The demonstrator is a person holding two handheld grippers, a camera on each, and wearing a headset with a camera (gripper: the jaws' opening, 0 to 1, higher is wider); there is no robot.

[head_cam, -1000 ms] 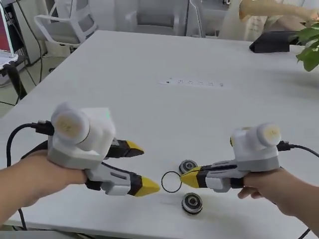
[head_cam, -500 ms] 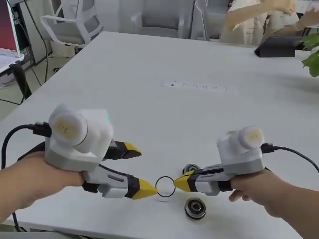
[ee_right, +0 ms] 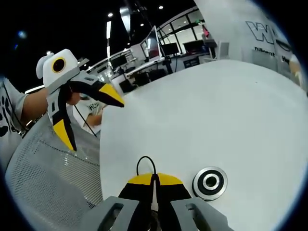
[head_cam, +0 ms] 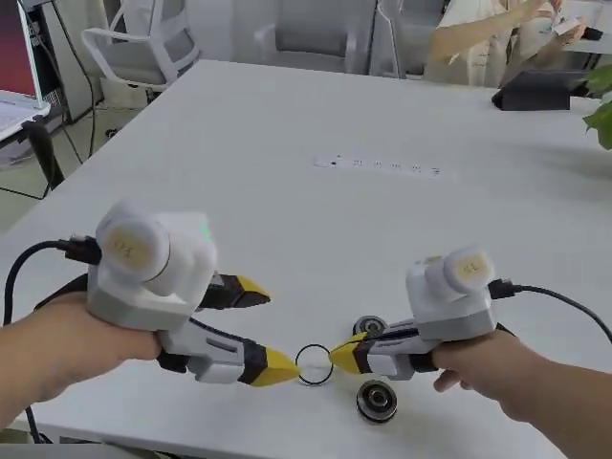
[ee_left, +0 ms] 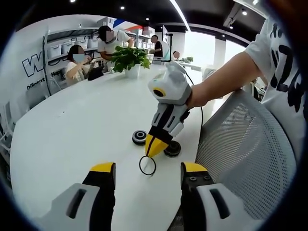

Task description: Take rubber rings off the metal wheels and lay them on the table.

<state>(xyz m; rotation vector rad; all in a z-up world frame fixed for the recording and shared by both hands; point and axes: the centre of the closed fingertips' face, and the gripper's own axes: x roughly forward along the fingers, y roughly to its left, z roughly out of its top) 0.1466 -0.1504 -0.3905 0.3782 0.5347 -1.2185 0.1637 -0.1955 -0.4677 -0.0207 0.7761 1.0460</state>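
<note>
- Head view: white counter (head_cam: 287, 124) with a power strip (head_cam: 378, 164) mid-surface. Office chairs (head_cam: 134, 43) and a plant (head_cam: 601, 110) sit at the far edge.
- Right gripper (head_cam: 335, 356) jaws clamped on the rubber ring (head_cam: 313, 364), near the front edge. Left gripper (head_cam: 275, 328) jaws apart, lower tip just beside the ring.
- Far metal wheel (head_cam: 368, 328) and near metal wheel (head_cam: 376, 401) flank the right gripper, both on the counter.
- Left gripper view: ring sits ahead between the spread jaws. Open office behind, with shelving and people.
- Right gripper view: ring loop pokes out past the closed tips, probably touching the counter, but I can't tell. Desks with monitors beyond.
</note>
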